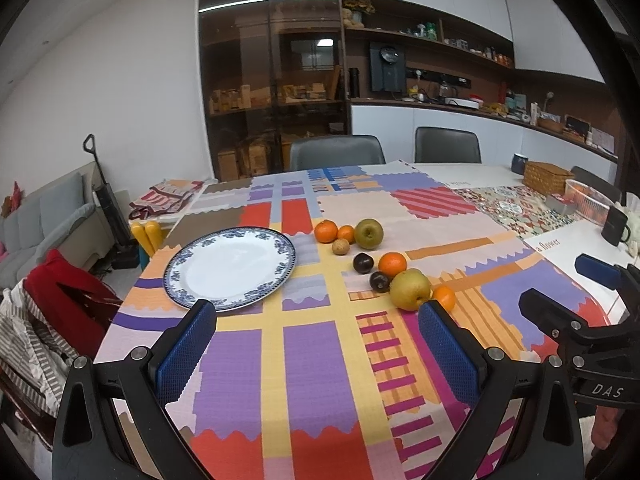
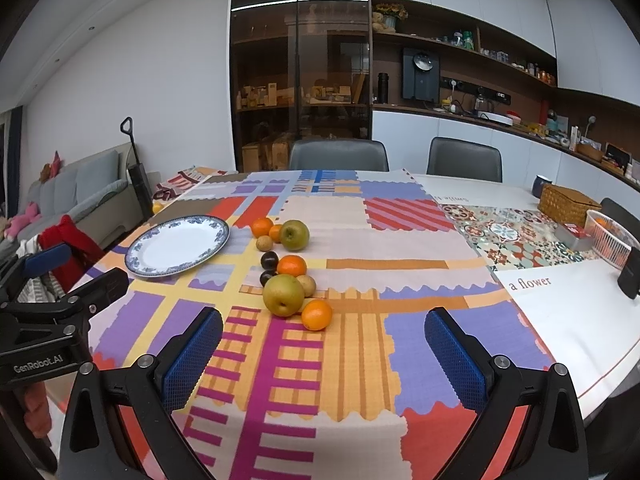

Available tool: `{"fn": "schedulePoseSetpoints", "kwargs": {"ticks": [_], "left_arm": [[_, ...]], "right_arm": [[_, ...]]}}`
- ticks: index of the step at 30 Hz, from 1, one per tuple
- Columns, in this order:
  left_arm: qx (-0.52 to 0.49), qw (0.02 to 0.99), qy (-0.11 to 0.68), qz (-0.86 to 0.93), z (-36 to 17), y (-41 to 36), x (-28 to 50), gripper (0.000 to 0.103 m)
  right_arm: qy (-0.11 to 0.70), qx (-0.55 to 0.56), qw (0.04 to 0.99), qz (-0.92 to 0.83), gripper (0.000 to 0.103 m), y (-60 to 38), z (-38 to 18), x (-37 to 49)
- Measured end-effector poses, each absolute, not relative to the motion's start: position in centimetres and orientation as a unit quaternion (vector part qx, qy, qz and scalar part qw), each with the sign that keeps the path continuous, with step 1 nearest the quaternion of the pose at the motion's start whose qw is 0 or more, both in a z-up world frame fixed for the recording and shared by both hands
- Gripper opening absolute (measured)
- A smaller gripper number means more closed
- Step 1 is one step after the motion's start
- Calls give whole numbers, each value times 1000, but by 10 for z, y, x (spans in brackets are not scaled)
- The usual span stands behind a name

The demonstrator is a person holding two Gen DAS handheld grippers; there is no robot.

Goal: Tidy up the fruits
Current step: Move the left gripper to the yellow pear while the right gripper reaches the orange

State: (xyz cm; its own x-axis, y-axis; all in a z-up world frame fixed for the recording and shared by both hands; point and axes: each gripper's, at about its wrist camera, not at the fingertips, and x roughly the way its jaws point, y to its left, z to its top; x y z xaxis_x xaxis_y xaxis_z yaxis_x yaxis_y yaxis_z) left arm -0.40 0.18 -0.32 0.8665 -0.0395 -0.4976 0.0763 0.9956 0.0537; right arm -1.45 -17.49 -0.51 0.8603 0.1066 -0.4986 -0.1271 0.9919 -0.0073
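A blue-rimmed white plate lies bare on the patchwork tablecloth, left of a loose cluster of fruit. The cluster holds a near yellow-green pear, a far green pear, several oranges including one nearest me, two dark plums and small brown fruits. My left gripper is open above the cloth, short of the plate and fruit. My right gripper is open too, just short of the nearest orange.
Two grey chairs stand at the table's far side. A wicker basket, a clear plastic basket and a dark mug sit at the far right. A red garment hangs on a chair at left.
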Motion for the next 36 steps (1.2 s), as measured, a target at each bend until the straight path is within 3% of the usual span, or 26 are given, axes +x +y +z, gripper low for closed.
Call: {"fn": "schedulePoseSetpoints", "kwargs": {"ticks": [5,12,27,36], "left_arm": [[58,963,258,-59,-8,-8,4,102],[92,954,260,-121,-14,-22,23,86],[151,919,282,-229,-42,-45,79,62],[170,891,305,-289,-62,-53,113,55]], "right_arm": [[263,-27,963,58,102,-178,-9,-9],[270,-47,960,61,101,-183,-19,6],[315,-106,934,128,77,-175,-45,54],[352,-123,915,158,61,-167,-67,78]]}}
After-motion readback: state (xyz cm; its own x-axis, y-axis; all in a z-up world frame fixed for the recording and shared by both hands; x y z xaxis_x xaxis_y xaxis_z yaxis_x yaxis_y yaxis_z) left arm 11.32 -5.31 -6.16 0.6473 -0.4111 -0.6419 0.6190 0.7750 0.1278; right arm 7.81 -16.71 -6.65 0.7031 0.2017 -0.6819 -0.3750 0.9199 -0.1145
